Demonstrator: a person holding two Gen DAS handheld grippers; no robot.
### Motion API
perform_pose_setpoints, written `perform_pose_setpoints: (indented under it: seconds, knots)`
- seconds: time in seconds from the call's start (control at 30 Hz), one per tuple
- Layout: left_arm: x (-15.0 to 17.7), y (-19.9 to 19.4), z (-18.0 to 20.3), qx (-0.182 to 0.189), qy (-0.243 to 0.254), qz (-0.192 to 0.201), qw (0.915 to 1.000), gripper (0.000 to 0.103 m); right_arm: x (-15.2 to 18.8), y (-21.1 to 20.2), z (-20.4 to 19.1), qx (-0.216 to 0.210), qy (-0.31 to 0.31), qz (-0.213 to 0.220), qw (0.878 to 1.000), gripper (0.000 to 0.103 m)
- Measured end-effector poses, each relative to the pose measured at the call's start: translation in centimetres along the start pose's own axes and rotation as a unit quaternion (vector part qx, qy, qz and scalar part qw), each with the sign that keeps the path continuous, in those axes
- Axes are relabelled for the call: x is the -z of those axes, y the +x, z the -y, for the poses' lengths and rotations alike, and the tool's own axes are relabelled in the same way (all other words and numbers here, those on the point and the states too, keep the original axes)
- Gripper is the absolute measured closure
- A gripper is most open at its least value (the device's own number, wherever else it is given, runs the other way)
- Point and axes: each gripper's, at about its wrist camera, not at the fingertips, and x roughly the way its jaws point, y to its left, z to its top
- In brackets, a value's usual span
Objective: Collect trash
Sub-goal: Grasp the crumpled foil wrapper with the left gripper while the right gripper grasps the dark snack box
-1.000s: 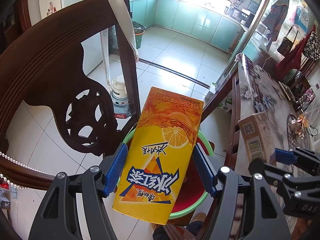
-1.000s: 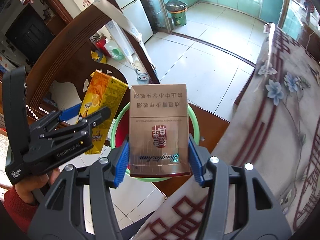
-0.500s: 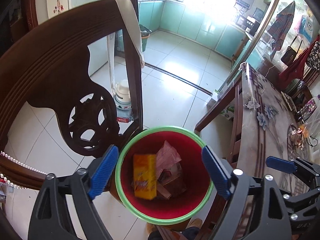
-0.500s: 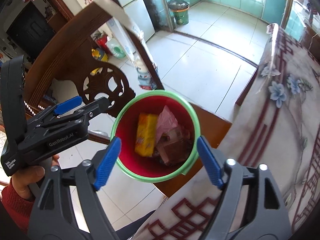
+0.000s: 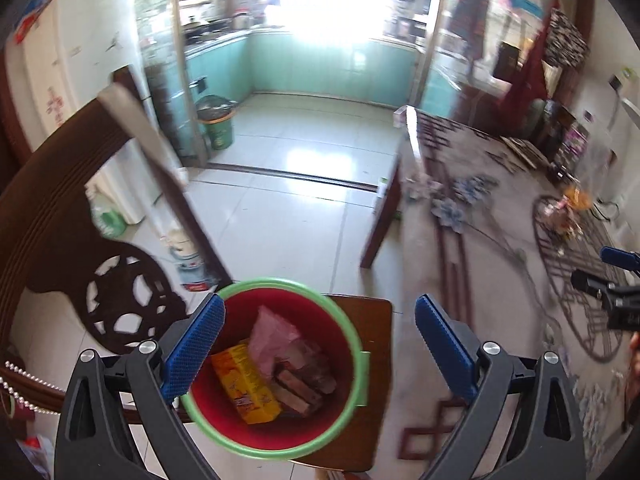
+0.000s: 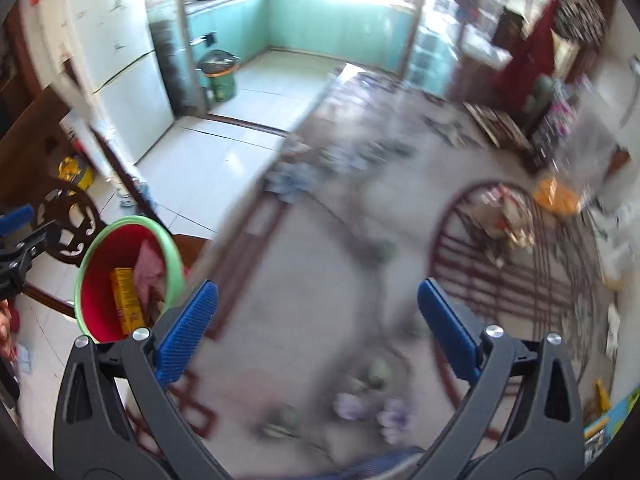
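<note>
- Carved wooden chair (image 5: 60,216): stood at far left, its seat bearing the bin.
- Red bin (image 5: 276,364) with green rim: held an orange drink carton (image 5: 246,384), a pink bag (image 5: 272,340) and a brown pack, possibly the cigarette box (image 5: 298,390).
- Left gripper (image 5: 316,344): jaws just opened wide, nothing between them, above the bin.
- Right gripper (image 6: 318,328): jaws just opened wide, empty, over the blurred patterned table (image 6: 360,240).
</note>
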Motion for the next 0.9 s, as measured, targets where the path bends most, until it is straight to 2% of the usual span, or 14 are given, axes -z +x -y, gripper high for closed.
perform_pose_setpoints:
  seconds: [0.1, 0.2, 0.3, 0.4, 0.43, 0.53, 0.6, 0.73, 0.9]
  knots:
    - [-0.3, 0.4, 3.8, 0.029, 0.013, -0.005, 0.9995, 0.011, 0.4, 0.1, 7.4, -0.007, 0.081, -0.007, 0.997, 0.005]
    - [-0.5, 0.8, 7.7, 0.045, 0.023, -0.011, 0.9987, 0.011, 0.4, 0.2, 15.5, 0.003, 0.152, -0.002, 0.988, 0.005]
    - [-0.7, 1.1, 12.1, 0.057, 0.042, -0.015, 0.9974, 0.011, -0.1, 0.9, 21.4, -0.001, 0.193, -0.002, 0.981, 0.005]
    - [-1.0, 1.4, 16.6, 0.069, 0.058, -0.019, 0.9957, 0.011, -1.3, 3.4, 26.7, -0.003, 0.217, -0.013, 0.976, 0.006]
    - [-1.2, 1.5, 18.2, 0.073, 0.063, -0.019, 0.9951, 0.011, -1.7, 4.7, 28.4, -0.001, 0.222, -0.022, 0.975, 0.010]
    - [-1.7, 1.6, 22.4, 0.079, 0.071, -0.018, 0.9942, 0.011, -2.8, 8.9, 30.8, 0.021, 0.198, -0.058, 0.978, 0.020]
    - [-2.3, 1.7, 24.8, 0.081, 0.072, -0.017, 0.9940, 0.011, -3.2, 11.3, 31.4, 0.013, 0.174, -0.080, 0.981, 0.029]
    - [-3.8, 2.1, 29.1, 0.083, 0.077, -0.012, 0.9935, 0.011, -4.1, 14.1, 31.2, -0.005, 0.135, -0.090, 0.987, 0.030]
    - [-6.4, 4.0, 34.0, 0.086, 0.085, -0.007, 0.9926, 0.011, -4.9, 16.4, 31.5, -0.041, 0.131, -0.092, 0.986, 0.029]
